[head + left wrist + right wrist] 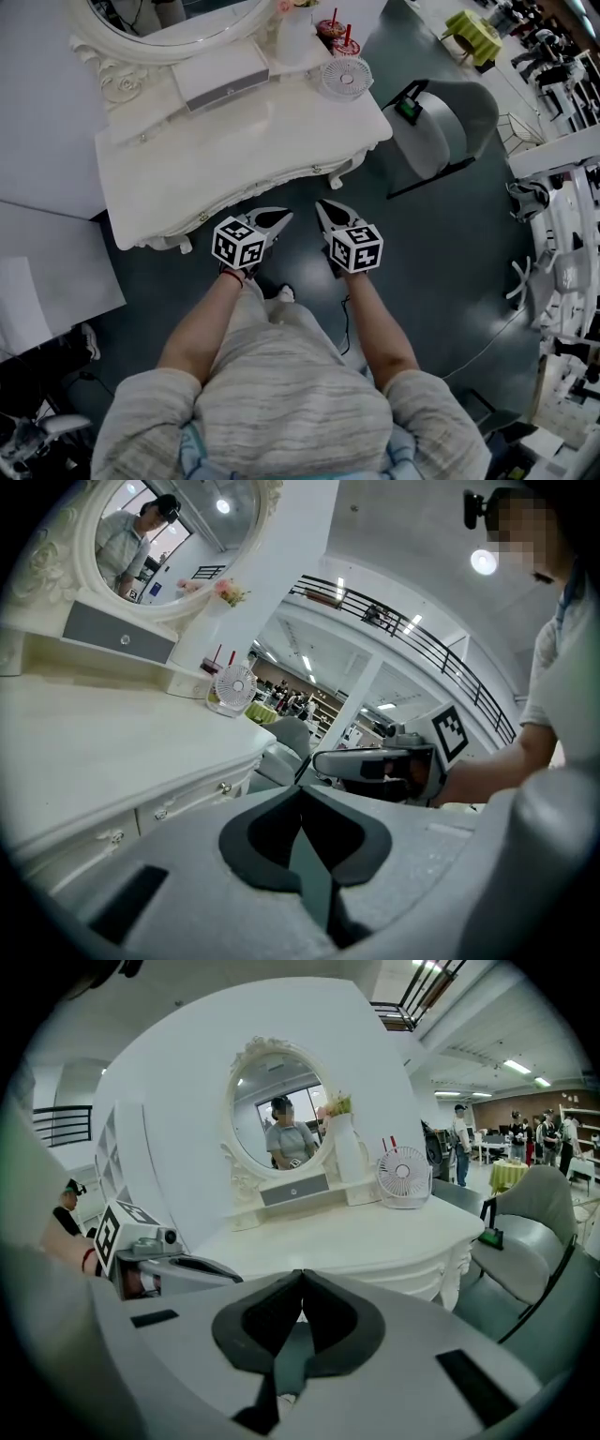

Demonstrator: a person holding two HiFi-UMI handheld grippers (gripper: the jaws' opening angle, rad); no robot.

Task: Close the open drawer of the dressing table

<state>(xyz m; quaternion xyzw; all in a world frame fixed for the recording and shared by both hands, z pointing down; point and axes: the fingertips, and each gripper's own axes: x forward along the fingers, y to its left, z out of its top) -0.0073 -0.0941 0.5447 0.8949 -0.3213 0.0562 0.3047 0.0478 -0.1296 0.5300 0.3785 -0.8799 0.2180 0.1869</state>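
The white dressing table [234, 150] stands at the upper left of the head view, with an oval mirror [278, 1119] behind it. Its front drawers [187, 801] with small knobs look flush with the front. A small grey-fronted drawer [221, 81] sits in the box under the mirror and looks pushed in. Just below the table's front edge, my left gripper [279, 218] and my right gripper [324, 208] are side by side in the air. Both are shut with nothing between their jaws, and neither touches the table.
A small white fan [346, 77], two red cups with straws [338, 33] and a white vase [293, 33] stand at the table's right end. A grey chair [441, 122] is right of the table. White panels lie at the left, dark floor under me.
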